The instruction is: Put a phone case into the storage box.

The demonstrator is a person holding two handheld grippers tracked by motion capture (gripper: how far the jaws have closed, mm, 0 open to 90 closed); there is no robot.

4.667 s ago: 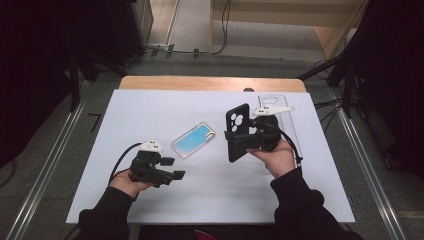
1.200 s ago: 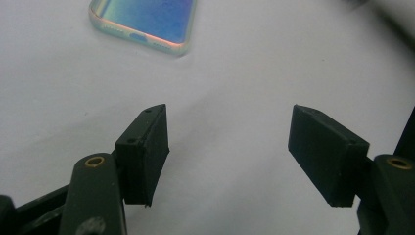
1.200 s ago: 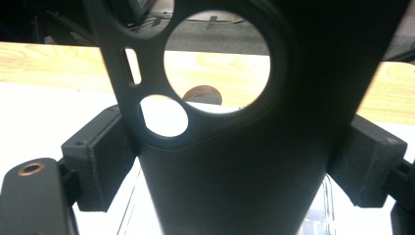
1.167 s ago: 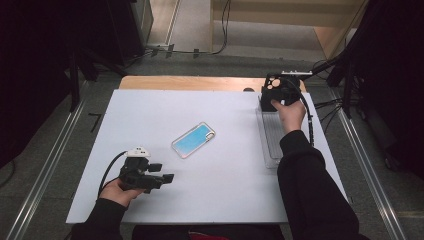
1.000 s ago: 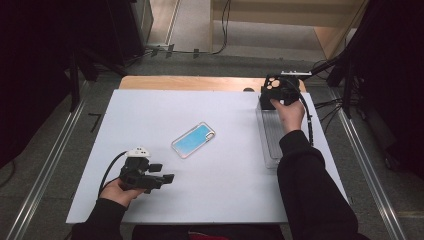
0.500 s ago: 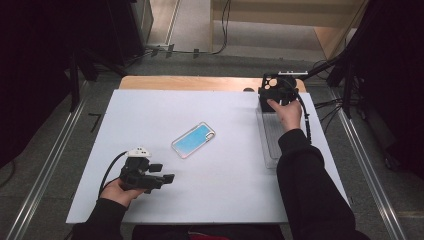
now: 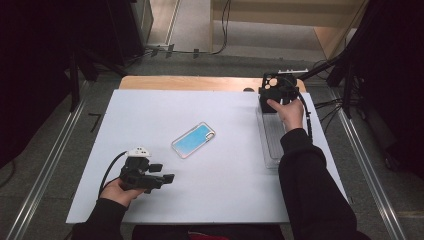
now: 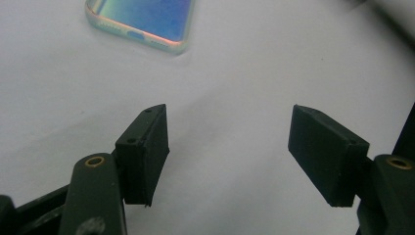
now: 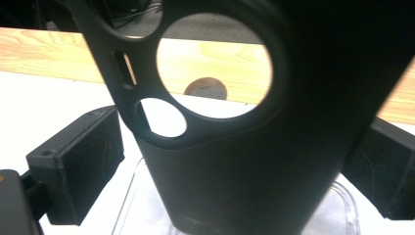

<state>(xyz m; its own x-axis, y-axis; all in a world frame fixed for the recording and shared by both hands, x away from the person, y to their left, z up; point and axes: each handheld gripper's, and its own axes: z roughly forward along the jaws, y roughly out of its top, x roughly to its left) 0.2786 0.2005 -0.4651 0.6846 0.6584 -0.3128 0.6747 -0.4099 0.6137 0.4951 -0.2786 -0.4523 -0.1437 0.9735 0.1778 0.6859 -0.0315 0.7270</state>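
R gripper (image 7: 274, 91) at far-right table edge, jaws just spread wide; black phone case (image 9: 235, 122) stands upright between the pads w/ a gap on the left one, so prob released into the clear tray (image 7: 270, 137). L gripper (image 8: 230, 152) parked near front edge, jaws apart, nothing between. Iridescent phone (image 7: 193, 140) flat mid-table, likely next pick

Even overhead light on the white table (image 7: 220, 200), dark surroundings, blurred close-ups, soft shadows.

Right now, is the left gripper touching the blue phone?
Apart. The left gripper view shows white table between the open left gripper and the blue phone.
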